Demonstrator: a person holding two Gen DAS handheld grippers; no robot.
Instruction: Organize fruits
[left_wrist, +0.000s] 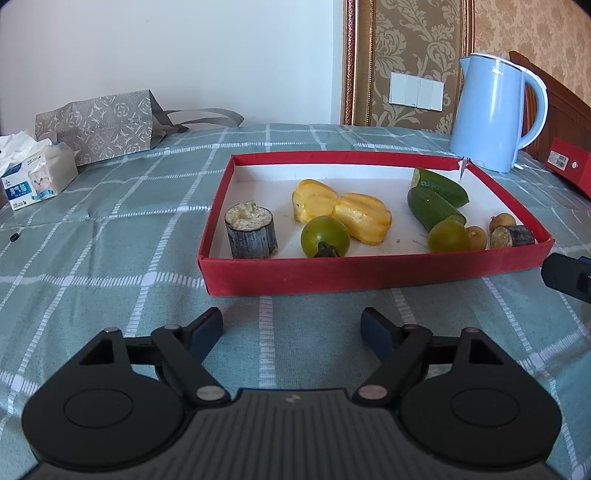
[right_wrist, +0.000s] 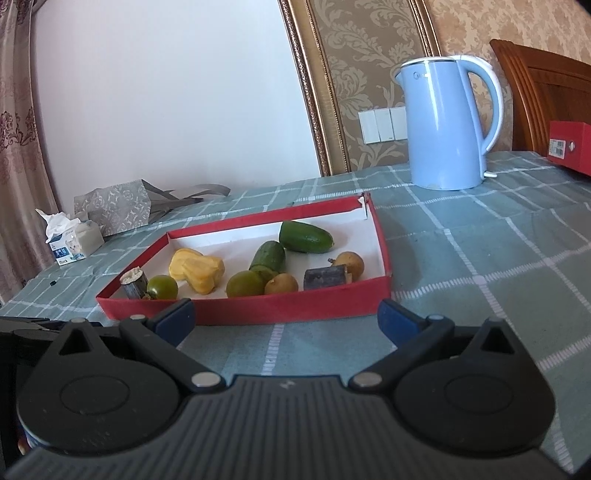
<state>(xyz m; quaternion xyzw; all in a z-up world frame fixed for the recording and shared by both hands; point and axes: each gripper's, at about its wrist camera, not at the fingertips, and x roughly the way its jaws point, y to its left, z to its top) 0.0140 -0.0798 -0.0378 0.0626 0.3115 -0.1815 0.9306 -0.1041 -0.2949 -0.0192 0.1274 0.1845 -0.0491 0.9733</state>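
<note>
While both tools hang low over the checked cloth of the desk (left_wrist: 110, 236), the fruit sits in a shallow red box (left_wrist: 369, 275) with a white floor, just ahead of them. In it lie two yellow ribbed pieces (left_wrist: 341, 212) touching each other, a round green fruit (left_wrist: 325, 236) with a dark stalk against them, and a dark-barked sugarcane stump (left_wrist: 251, 232) standing upright near the left wall. Towards the right end two cucumber pieces (left_wrist: 437, 195) lie side by side, with a second green fruit (left_wrist: 447, 236), two small brown fruits (right_wrist: 281, 283) and a second cane piece (right_wrist: 325, 277) lying on its side beside them. The box's far right corner is torn.

The left tool (left_wrist: 291, 326) has its fingers spread wide and holds nothing; the right tool (right_wrist: 286, 317) is likewise wide and bare, its tips just short of the box's near wall.

A pale blue kettle (right_wrist: 445, 125) stands behind the box; small lettering near its rim is too blurred to read. At the left are a tissue pack (left_wrist: 35, 177) printed with a cat and Chinese characters, and a grey patterned paper bag (left_wrist: 99, 125). Another red box (right_wrist: 570, 146) with a white barcode label lies at the far right edge. White wall switches (left_wrist: 415, 90) show on the patterned wall.
</note>
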